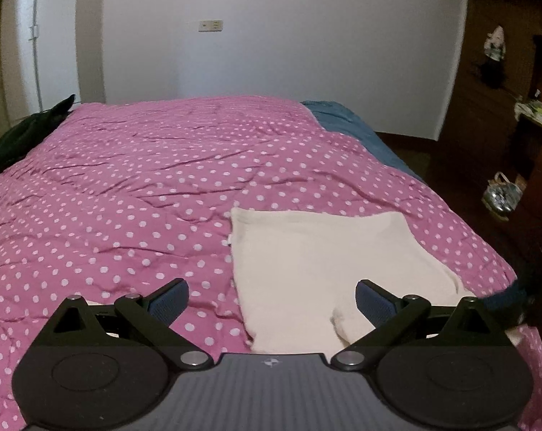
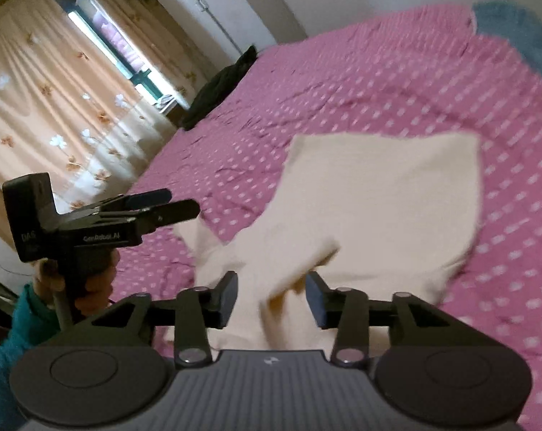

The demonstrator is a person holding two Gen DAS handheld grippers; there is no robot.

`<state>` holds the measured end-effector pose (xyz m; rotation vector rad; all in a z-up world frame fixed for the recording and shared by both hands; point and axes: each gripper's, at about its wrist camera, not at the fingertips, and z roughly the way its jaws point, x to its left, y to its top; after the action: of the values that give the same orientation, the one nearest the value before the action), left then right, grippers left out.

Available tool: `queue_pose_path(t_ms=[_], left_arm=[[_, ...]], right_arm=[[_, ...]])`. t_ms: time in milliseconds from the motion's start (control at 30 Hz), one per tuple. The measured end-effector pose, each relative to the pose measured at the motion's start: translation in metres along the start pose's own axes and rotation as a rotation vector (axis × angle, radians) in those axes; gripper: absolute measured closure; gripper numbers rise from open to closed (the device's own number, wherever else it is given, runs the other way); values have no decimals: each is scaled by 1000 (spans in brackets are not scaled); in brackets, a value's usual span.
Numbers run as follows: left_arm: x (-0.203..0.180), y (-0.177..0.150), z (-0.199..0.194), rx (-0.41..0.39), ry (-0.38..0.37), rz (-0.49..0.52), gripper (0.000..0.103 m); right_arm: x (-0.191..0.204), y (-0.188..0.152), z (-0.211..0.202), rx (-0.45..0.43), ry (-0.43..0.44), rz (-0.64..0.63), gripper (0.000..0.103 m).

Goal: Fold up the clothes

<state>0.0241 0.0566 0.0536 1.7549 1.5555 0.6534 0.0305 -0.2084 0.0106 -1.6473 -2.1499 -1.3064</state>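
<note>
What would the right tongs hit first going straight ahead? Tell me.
The cream garment. A raised fold of it already sits between the open right tongs, so they would meet that cloth almost at once, with the pink bedspread beneath. Depth is blurred, so contact may already be close.

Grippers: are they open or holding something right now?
Left gripper: open, holding nothing.
Right gripper: open around the cream knitted garment, not clamped.

Both claws, left [image 1: 272,300] and right [image 2: 271,296], agape.
</note>
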Motion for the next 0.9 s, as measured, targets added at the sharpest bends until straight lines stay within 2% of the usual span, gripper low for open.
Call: queue_pose_path(t_ms=[133,200,267,367,433,633,767,900], left_arm=[[13,1,-8,-16,25,-23,1],[23,0,-11,-20,39,-40,1],[32,-1,-13,-23,54,-60,1],[42,-2,-12,-19,75,-91,0],[47,-1,-12,-16,79,-111,0],[37,-2,-14,-15,44,-98,0],[22,-7,-13,0,4,-62,0],[7,-18,-8,24,-54,-30,2]], right_arm=[[-2,2,37,88,28,42,56],[5,1,46,93,44,22,55],[17,-1,45,73,76,-39,55],[48,-8,39,45,89,-208,47],[68,-14,36,45,88,-315,46],[94,-24,33,50,118,-418,39],[87,-24,22,40,92,-403,39],[57,-28,-3,18,-9,-340,39]])
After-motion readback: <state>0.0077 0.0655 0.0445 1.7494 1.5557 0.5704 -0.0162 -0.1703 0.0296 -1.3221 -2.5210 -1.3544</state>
